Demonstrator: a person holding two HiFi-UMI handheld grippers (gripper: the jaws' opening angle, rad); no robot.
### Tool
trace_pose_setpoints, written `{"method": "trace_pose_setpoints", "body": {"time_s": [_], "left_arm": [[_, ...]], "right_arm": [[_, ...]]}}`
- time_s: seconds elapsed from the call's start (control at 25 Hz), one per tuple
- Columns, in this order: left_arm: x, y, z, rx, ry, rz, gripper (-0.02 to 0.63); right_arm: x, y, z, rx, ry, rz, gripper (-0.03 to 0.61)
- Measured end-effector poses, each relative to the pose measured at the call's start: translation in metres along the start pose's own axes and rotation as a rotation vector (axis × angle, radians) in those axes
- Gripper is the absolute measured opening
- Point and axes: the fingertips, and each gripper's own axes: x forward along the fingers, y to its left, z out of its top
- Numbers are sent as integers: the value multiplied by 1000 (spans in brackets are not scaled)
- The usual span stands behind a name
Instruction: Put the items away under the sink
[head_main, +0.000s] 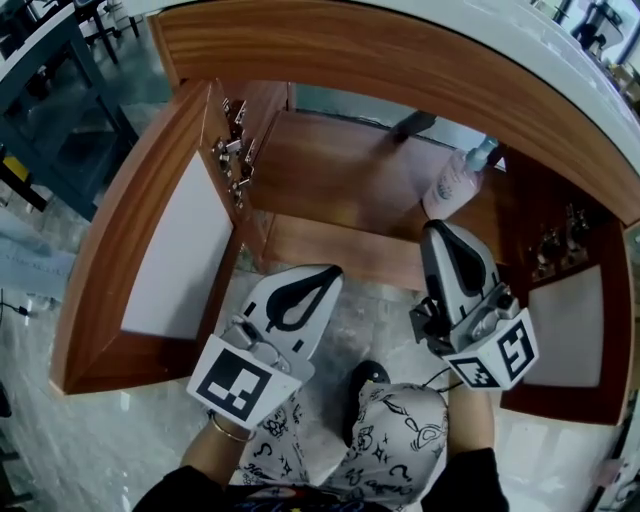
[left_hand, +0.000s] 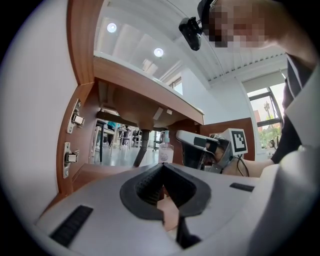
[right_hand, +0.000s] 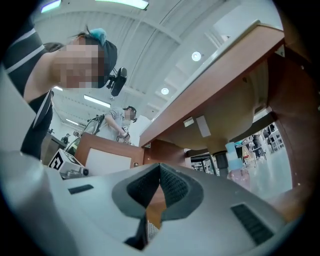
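Person crouched at open sink cabinet (head_main: 340, 170), patterned trousers (head_main: 400, 440) nearest. Left gripper (head_main: 328, 273) before sill, jaws together, nothing between. Right gripper (head_main: 436, 230) beside it, jaws also closed, empty. Both doors swung wide (left door (head_main: 165, 255), right door (head_main: 575, 320)). Further in, pink pump bottle (head_main: 452, 183) upright on cabinet floor, right side, just beyond right gripper. Drain pipe (head_main: 413, 125) at back.
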Motion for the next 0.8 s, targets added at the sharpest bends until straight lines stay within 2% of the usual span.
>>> {"method": "trace_pose_setpoints", "body": {"time_s": [0.28,0.6,0.72,0.8], "left_arm": [[12,-1,12,35,7,-5,8],[16,-5,27,16,0,-22,8],[15,-5,39,55,-4,1,8],[16,-8,48,90,27,-5,8]], "right_arm": [[6,-4,-6,-9,36,12,8],[12,-5,-1,12,82,16,8],[20,-5,4,39,97,13,8],[29,-6,14,60,92,13,8]]}}
